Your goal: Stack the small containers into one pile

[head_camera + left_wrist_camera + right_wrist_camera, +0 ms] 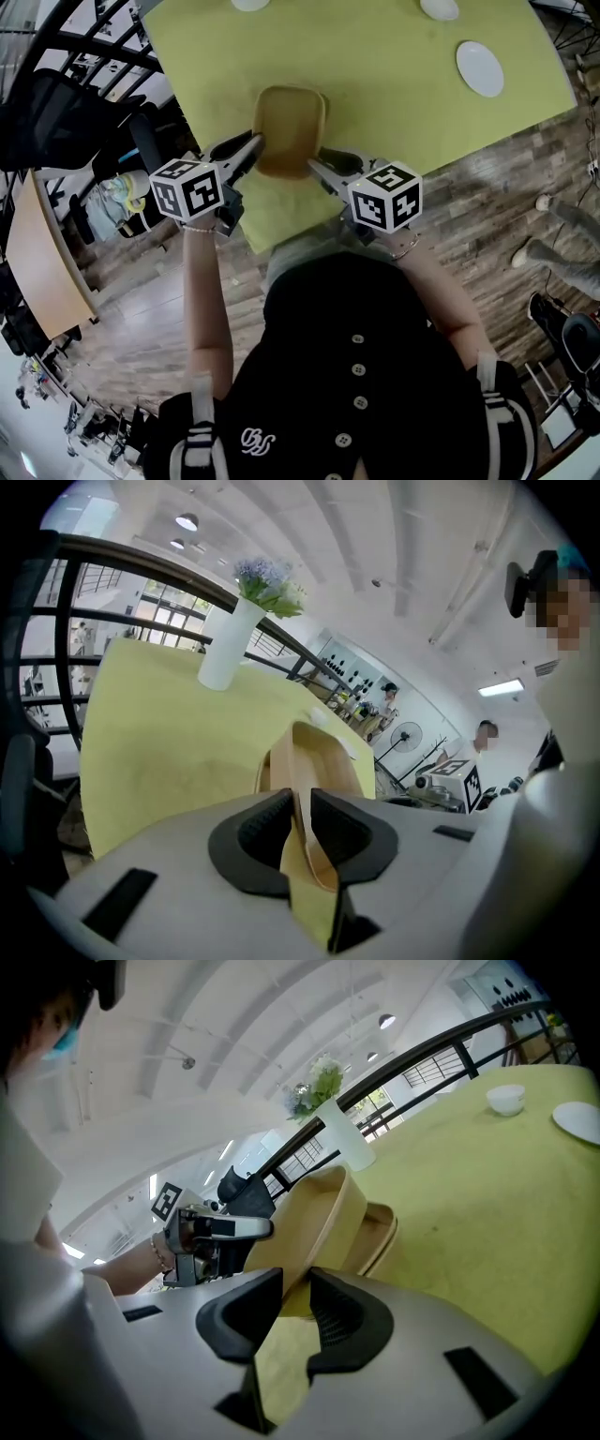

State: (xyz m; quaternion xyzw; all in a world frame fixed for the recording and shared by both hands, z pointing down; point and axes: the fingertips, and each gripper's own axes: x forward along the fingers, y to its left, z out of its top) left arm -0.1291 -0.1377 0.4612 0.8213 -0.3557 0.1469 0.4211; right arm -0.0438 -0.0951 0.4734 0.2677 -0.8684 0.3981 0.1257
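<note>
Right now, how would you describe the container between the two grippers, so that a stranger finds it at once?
Find the yellow-green tablecloth. At its near edge, just in front of the person, the tan container is between the left gripper and the right gripper. It is the only brown, deep, rounded-rectangular piece there; the white plate far across the cloth is flat and round.

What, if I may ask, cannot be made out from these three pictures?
- Count in the stack of containers: the head view shows only the top one's inside; the right gripper view shows two rims, and any more would nest out of sight.
- White dish: cut off by the head view's top edge.
- Stack's base: hidden behind the body of the left tool in the left gripper view.
</note>
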